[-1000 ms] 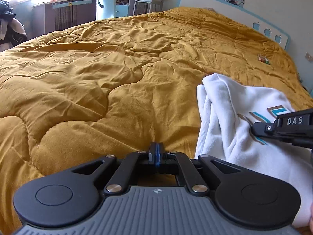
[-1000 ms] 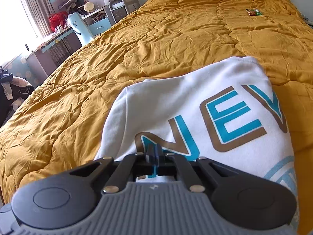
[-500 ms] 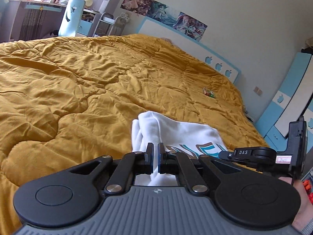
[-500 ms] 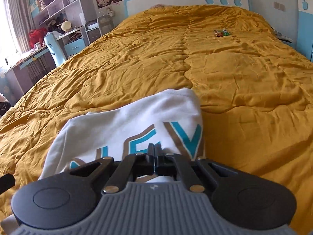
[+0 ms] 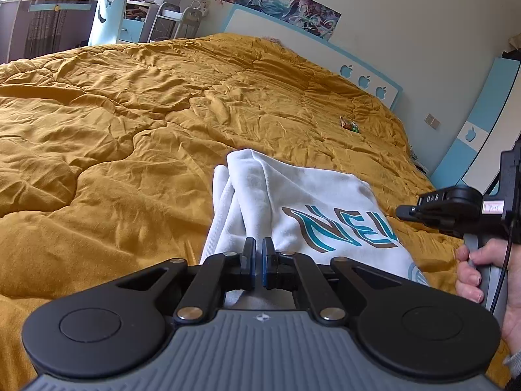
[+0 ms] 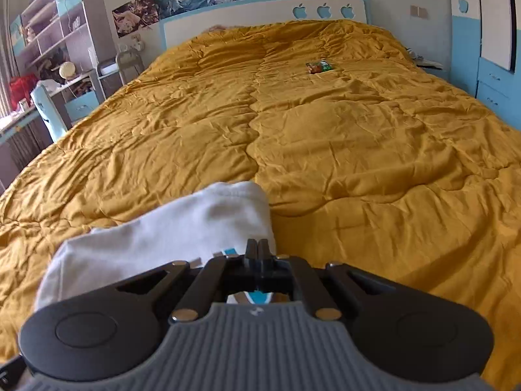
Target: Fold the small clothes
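A small white sweatshirt (image 5: 293, 202) with teal and brown letters lies folded on the mustard quilt (image 5: 114, 123). It also shows in the right wrist view (image 6: 169, 228), at the lower left. My left gripper (image 5: 259, 260) hovers over its near edge, jaws almost closed with a thin gap and nothing between them. My right gripper (image 6: 256, 254) is shut and empty above the sweatshirt's right part. It shows from the side in the left wrist view (image 5: 403, 211), held by a hand, just right of the sweatshirt.
The quilt (image 6: 358, 150) covers a wide bed. A small colourful packet (image 6: 319, 66) lies far up the bed, also seen in the left wrist view (image 5: 349, 123). A headboard (image 6: 260, 16), shelves (image 6: 49, 39) and a desk chair (image 5: 109, 13) stand beyond.
Both grippers have pulled back and tilted up from the sweatshirt, so more of the room shows. The left jaws have opened a thin gap. The sweatshirt lies still.
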The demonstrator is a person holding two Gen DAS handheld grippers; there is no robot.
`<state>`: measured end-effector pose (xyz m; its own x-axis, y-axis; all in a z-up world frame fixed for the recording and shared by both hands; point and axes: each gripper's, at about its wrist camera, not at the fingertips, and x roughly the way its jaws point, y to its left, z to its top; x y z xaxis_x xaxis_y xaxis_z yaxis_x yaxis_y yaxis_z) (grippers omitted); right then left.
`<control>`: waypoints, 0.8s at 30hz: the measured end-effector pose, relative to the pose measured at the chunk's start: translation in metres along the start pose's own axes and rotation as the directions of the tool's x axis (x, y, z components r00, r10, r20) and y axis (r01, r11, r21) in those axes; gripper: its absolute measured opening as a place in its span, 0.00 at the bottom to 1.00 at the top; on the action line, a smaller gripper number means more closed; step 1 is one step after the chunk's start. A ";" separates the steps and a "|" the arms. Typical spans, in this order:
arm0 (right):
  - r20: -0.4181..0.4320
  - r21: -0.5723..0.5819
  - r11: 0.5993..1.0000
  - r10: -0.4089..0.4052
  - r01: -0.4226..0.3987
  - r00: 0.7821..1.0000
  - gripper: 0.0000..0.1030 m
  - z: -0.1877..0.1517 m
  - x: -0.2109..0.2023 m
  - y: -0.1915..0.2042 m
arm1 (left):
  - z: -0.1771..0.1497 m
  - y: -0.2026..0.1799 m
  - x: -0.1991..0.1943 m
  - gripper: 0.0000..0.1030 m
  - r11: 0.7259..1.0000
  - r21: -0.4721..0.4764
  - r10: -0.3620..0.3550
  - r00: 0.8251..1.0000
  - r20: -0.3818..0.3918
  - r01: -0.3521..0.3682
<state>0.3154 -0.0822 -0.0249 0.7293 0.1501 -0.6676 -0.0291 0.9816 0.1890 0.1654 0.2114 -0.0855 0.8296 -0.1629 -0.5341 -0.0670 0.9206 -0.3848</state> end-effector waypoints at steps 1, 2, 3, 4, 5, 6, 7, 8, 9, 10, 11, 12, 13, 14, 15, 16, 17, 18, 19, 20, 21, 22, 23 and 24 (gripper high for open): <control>-0.010 -0.017 0.999 0.037 -0.037 0.999 0.00 0.007 0.006 0.005 | 0.000 0.000 0.001 0.02 1.000 0.005 0.004 1.000 0.000 -0.004; -0.024 -0.039 0.997 0.065 -0.066 0.998 0.00 0.012 0.014 0.011 | -0.001 -0.001 0.001 0.02 1.000 0.011 0.010 1.000 -0.002 -0.010; -0.043 -0.058 0.995 0.078 -0.081 0.996 0.00 0.016 0.023 0.017 | -0.002 -0.001 0.002 0.02 1.000 0.016 0.019 1.000 -0.008 -0.019; -0.066 -0.070 0.994 0.081 -0.086 0.995 0.00 0.019 0.034 0.023 | -0.003 -0.002 0.004 0.03 0.999 0.019 0.027 0.999 -0.017 -0.026; -0.085 -0.074 0.994 0.079 -0.086 0.993 0.00 0.020 0.042 0.026 | -0.003 -0.002 0.005 0.03 0.999 0.022 0.032 0.999 -0.026 -0.031; -0.101 -0.072 0.995 0.068 -0.075 0.993 0.00 0.021 0.052 0.028 | -0.004 -0.002 0.006 0.04 0.999 0.028 0.034 0.999 -0.029 -0.033; -0.105 -0.067 0.996 0.058 -0.065 0.993 0.00 0.022 0.058 0.026 | -0.004 -0.002 0.005 0.04 0.999 0.034 0.033 0.999 -0.028 -0.032; -0.110 -0.060 0.997 0.052 -0.058 0.993 0.00 0.022 0.064 0.024 | -0.004 -0.001 0.006 0.04 0.999 0.035 0.031 0.999 -0.028 -0.030; -0.121 -0.056 0.996 0.058 -0.065 0.991 0.00 0.021 0.068 0.021 | -0.004 0.000 0.006 0.04 0.999 0.033 0.029 0.999 -0.030 -0.028; -0.135 -0.052 0.996 0.059 -0.067 0.989 0.00 0.020 0.073 0.017 | -0.004 0.000 0.006 0.04 0.999 0.030 0.026 0.999 -0.032 -0.025; -0.136 -0.044 0.998 0.044 -0.050 0.990 0.00 0.020 0.076 0.013 | -0.003 0.001 0.007 0.04 0.999 0.028 0.024 0.999 -0.033 -0.023; -0.131 -0.033 0.999 0.025 -0.029 0.991 0.00 0.019 0.078 0.008 | -0.003 0.001 0.007 0.04 0.999 0.028 0.024 0.999 -0.034 -0.023; -0.123 -0.020 1.000 0.005 -0.007 0.992 0.00 0.019 0.078 0.003 | -0.003 0.000 0.008 0.04 0.999 0.028 0.026 0.999 -0.035 -0.025; -0.108 0.000 1.000 -0.029 0.029 0.994 0.00 0.020 0.077 -0.005 | -0.003 0.000 0.009 0.04 0.999 0.031 0.030 0.999 -0.034 -0.029; -0.095 0.007 0.998 -0.063 0.064 0.994 0.00 0.020 0.075 -0.010 | -0.004 -0.001 0.009 0.05 0.999 0.034 0.036 0.999 -0.034 -0.034; -0.086 0.009 0.996 -0.091 0.092 0.992 0.00 0.020 0.072 -0.016 | -0.004 -0.001 0.009 0.05 0.999 0.035 0.037 0.999 -0.033 -0.036; -0.084 0.021 0.996 -0.089 0.091 0.993 0.00 0.020 0.067 -0.024 | -0.003 -0.001 0.009 0.05 0.999 0.034 0.031 0.999 -0.031 -0.030; -0.091 0.056 0.997 -0.044 0.049 0.995 0.02 0.020 0.061 -0.035 | -0.002 0.001 0.007 0.06 1.000 0.027 0.011 1.000 -0.026 -0.010; -0.101 0.098 0.995 0.011 -0.002 0.995 0.05 0.021 0.054 -0.046 | 0.000 0.004 0.003 0.12 1.000 0.010 -0.022 1.000 -0.014 0.022; -0.114 0.144 0.988 0.077 -0.060 0.990 0.18 0.020 0.046 -0.059 | 0.003 0.008 -0.001 0.16 0.998 -0.007 -0.058 0.998 0.001 0.058; -0.128 0.199 0.972 0.150 -0.122 0.980 0.38 0.020 0.035 -0.073 | 0.007 0.012 -0.006 0.29 0.995 -0.024 -0.094 0.995 0.017 0.095; -0.126 0.232 0.959 0.196 -0.163 0.973 0.42 0.019 0.025 -0.084 | 0.012 0.017 -0.011 0.49 0.990 -0.044 -0.131 0.991 0.038 0.133; -0.116 0.259 0.944 0.240 -0.204 0.964 0.42 0.017 0.012 -0.095 | 0.016 0.020 -0.015 0.59 0.986 -0.060 -0.153 0.987 0.050 0.156; -0.114 0.275 0.930 0.284 -0.244 0.952 0.42 0.017 -0.001 -0.105 | 0.021 0.025 -0.018 0.75 0.981 -0.093 -0.168 0.985 0.051 0.172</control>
<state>0.3292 -0.1871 -0.0322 0.6078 0.4349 -0.6644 -0.0171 0.8436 0.5366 0.1605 0.2449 -0.0693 0.8563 -0.2966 -0.4228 0.0251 0.8416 -0.5395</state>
